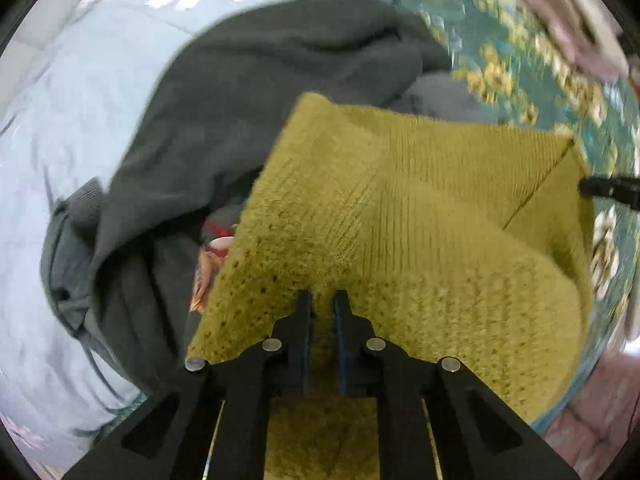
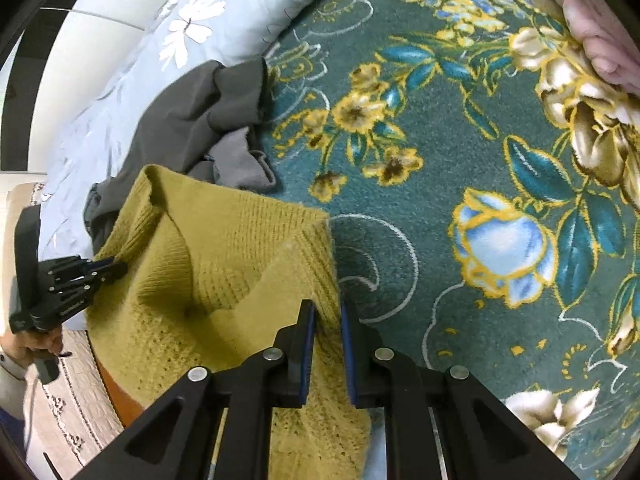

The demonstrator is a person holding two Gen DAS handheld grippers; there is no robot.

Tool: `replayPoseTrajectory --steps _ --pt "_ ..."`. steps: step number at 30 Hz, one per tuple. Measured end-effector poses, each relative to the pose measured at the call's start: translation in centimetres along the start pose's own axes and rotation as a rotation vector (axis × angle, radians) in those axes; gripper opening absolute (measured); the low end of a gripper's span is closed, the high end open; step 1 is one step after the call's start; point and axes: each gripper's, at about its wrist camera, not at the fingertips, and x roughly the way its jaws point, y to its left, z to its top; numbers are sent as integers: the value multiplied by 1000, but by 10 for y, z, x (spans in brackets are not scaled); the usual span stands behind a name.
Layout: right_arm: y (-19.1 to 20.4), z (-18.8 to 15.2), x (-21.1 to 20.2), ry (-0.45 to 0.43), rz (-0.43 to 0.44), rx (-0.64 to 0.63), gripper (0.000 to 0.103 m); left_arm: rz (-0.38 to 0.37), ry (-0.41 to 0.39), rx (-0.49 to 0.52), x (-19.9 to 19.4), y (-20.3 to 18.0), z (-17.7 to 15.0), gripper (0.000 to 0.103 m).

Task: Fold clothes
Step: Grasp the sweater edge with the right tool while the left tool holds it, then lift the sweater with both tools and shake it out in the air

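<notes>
A: How many garments do you count?

B: Three at least. One olive-yellow knitted sweater [image 2: 224, 264], one dark grey jacket-like garment [image 1: 248, 92] bunched up at eleven o'clock of it, and one lighter grey piece [image 2: 240, 164] at its far edge. A fourth, reddish bit peeks out below the dark one; I cannot tell what it is.

A: And the sweater?

B: Ribbed and fuzzy, doubled over, lifted above the teal floral blanket [image 2: 460, 168], which meets a pale blue flowered quilt [image 1: 60, 140].

A: Grippers?

B: Two. The left gripper [image 1: 322, 300] has its jaws nearly closed, pinching the sweater's edge. The right gripper [image 2: 327, 312] likewise clamps another edge, its fingers narrowly apart with knit between.
</notes>
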Motion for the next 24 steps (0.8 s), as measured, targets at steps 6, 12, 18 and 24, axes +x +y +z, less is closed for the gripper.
replayPoseTrajectory --steps 6,12,18,24 --pt "21 2 -48 -94 58 -67 14 -114 -276 -226 -81 21 -39 10" --pt "43 6 -120 -236 122 -155 13 -189 -501 -397 -172 46 -91 10" --pt "42 -12 -211 -397 150 -268 13 -255 -665 -518 -212 12 -191 10" --pt "4 -48 -191 -281 56 -269 13 -284 -529 -616 -158 -36 -255 10"
